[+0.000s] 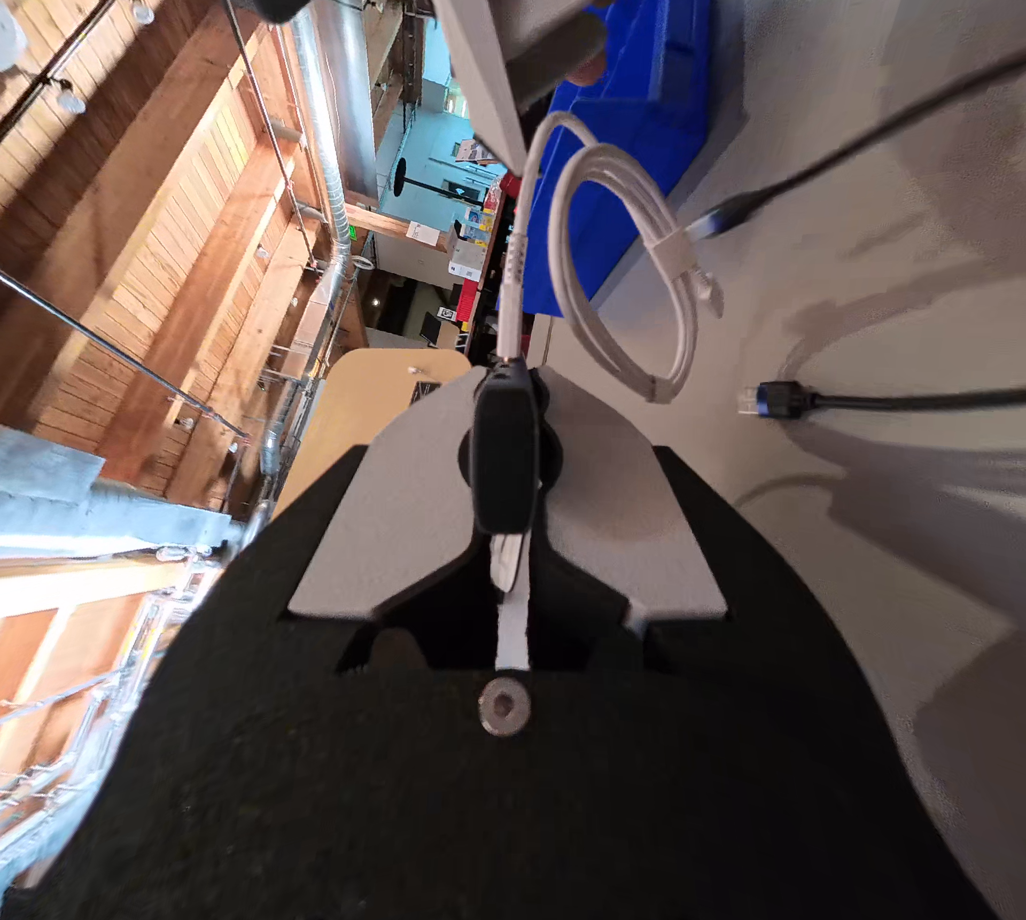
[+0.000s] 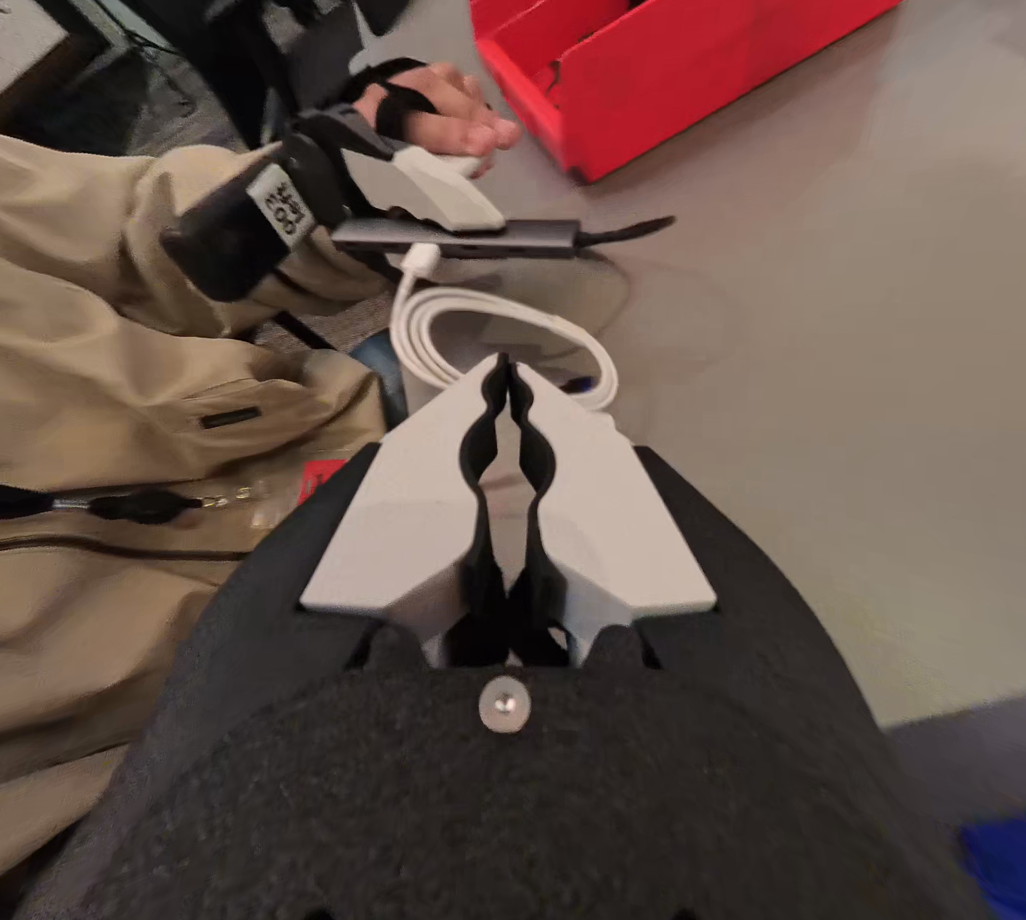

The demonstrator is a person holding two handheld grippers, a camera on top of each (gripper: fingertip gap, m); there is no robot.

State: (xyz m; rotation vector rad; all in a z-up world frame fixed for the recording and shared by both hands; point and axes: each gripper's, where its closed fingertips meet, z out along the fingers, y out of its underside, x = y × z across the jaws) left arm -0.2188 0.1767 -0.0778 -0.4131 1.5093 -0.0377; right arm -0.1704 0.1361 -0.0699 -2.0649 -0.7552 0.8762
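Note:
My left gripper (image 1: 505,371) is shut on a dark grey hub (image 1: 505,449), gripped edge-on above the grey table (image 1: 833,61). A white cable (image 1: 627,283) is plugged into the hub's far end and hangs in a tied coil. In the right wrist view the left gripper (image 2: 488,227) holds the hub (image 2: 533,241) level, with the white plug (image 2: 422,260) in its side and the coil (image 2: 499,321) below. My right gripper (image 2: 506,366) is shut, tips just in front of the coil. In the left wrist view its tip (image 1: 519,160) is right beside the cable; whether it pinches the cable is unclear.
A blue bin (image 1: 638,116) stands behind the coil. Two black cables with blue plugs (image 1: 777,399) (image 1: 722,221) lie on the table. A red bin (image 2: 694,33) stands at the far right. A person's beige jacket (image 2: 139,366) fills the left.

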